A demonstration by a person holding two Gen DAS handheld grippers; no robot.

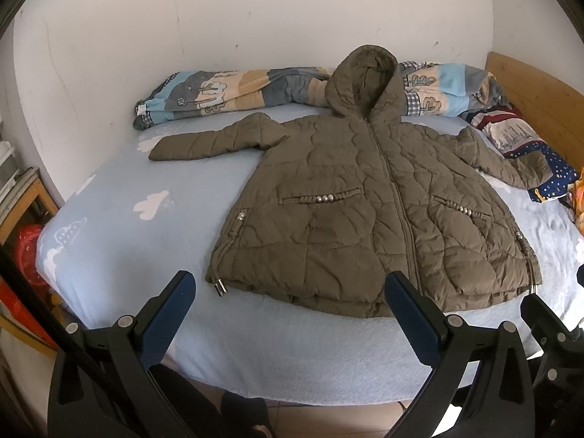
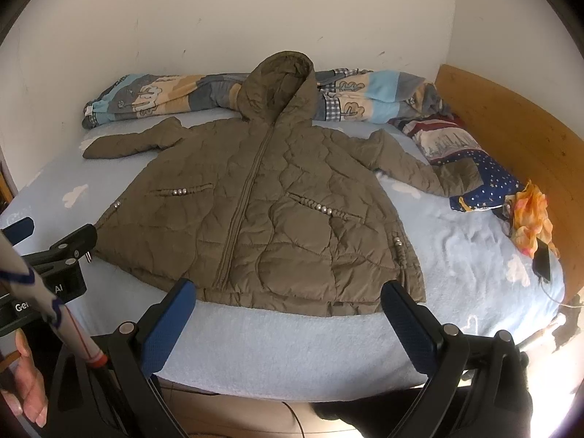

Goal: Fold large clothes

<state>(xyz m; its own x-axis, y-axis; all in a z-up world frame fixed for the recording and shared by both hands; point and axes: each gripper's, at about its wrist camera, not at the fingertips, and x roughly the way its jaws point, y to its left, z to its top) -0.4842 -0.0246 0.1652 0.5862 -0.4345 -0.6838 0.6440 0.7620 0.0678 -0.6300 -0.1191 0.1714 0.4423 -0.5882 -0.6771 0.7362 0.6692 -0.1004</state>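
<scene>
An olive quilted hooded jacket [image 1: 368,204] [image 2: 262,211] lies flat and zipped on the light blue bed [image 1: 127,226] [image 2: 456,255], front side up. Both sleeves are spread sideways and the hood points to the wall. My left gripper [image 1: 288,292] is open, hovering above the near hem on the jacket's left half. My right gripper [image 2: 288,299] is open too, above the near hem on the right half. Neither holds anything. The left gripper's finger [image 2: 22,228] shows at the left edge of the right wrist view.
A rolled patterned duvet [image 1: 226,91] [image 2: 164,98] lies along the wall behind the hood. A dark starred pillow [image 2: 478,179] and orange cloth [image 2: 533,215] sit by the wooden headboard [image 2: 511,138], with a phone [image 2: 542,261] near the bed's right edge. A hand [image 2: 25,383] shows lower left.
</scene>
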